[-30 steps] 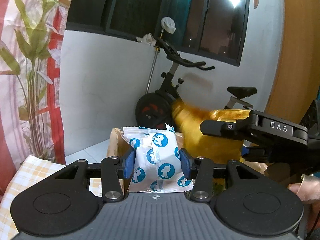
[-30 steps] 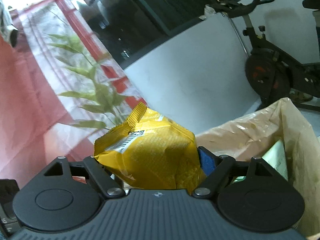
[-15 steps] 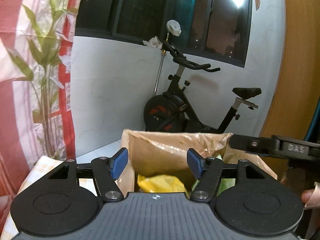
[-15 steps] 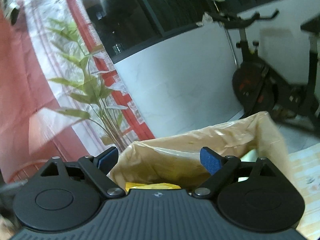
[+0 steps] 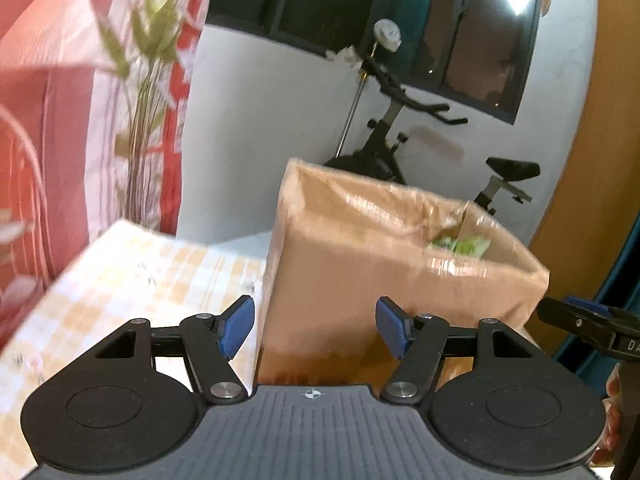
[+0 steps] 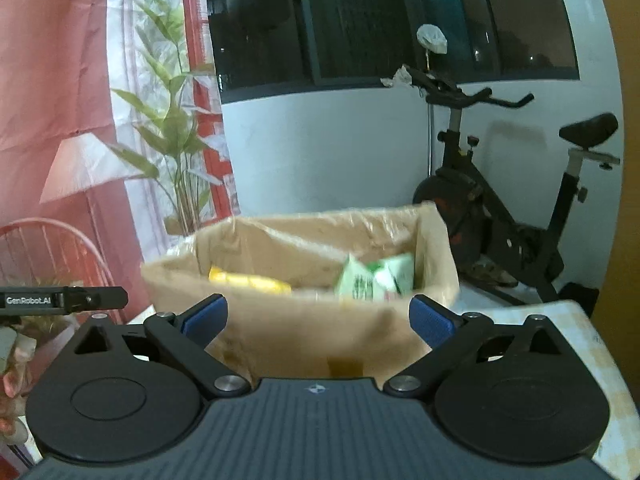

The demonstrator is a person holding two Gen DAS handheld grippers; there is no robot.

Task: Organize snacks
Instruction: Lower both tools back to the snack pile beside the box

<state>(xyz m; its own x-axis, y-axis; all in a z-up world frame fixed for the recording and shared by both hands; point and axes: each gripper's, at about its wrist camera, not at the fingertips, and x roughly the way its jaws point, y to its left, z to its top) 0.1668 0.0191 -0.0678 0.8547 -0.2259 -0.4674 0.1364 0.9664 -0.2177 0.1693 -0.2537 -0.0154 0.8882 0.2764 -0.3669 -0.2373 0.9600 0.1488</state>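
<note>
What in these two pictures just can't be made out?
- Cardboard box bottom: right wrist view, near wall hides it; only a yellow packet and a green packet show, print blurred.
- Left wrist view: near box wall hides all but a green scrap.
- Right gripper in left view: cut off by the edge.
- Tablecloth pattern: motion-blurred.

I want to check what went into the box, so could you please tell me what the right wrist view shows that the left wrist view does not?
Only the right wrist view shows a yellow packet inside the cardboard box, beside a green and white packet. Only the left wrist view shows the checked tablecloth left of the box, and just a green sliver of the contents. Both show the box with an exercise bike behind it, and each hand-held gripper open and empty.
</note>
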